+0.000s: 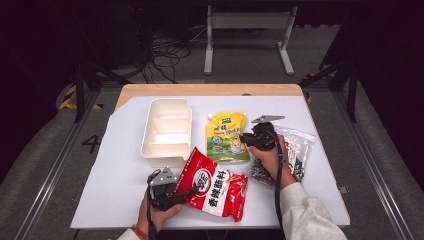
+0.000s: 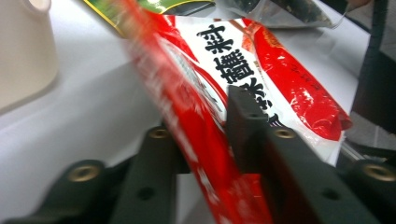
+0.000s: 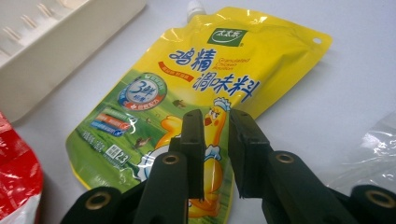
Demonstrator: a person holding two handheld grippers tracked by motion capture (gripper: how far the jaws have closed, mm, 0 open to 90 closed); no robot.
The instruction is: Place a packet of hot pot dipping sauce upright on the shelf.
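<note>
gripping the red packet (image 2: 210, 154) near its edge in the left gripper (image 1: 192, 191), at the table's (image 1: 115, 185) front, seemingly tilted. hovering the right gripper (image 3: 215, 140) over the yellow pouch (image 3: 196, 88) beside the white tray (image 1: 167, 131), jaws slightly parted, holding nothing.

What sits around my work on the table and floor

Far on my left stands a white tray (image 1: 165, 161) with dividers, its compartments empty. On my right lies a clear bag (image 1: 301, 145) with dark contents, too small for me to make out. Both rest on a white sheet (image 1: 120, 180) that covers most of the wooden table (image 1: 210, 90). Beyond the far edge a grey metal stand (image 1: 247, 21) is on the floor, with loose black cables (image 1: 167, 52) to its left. Yellow-and-black tape (image 1: 67, 100) and a painted number 4 (image 1: 92, 142) mark the floor at my left.
</note>
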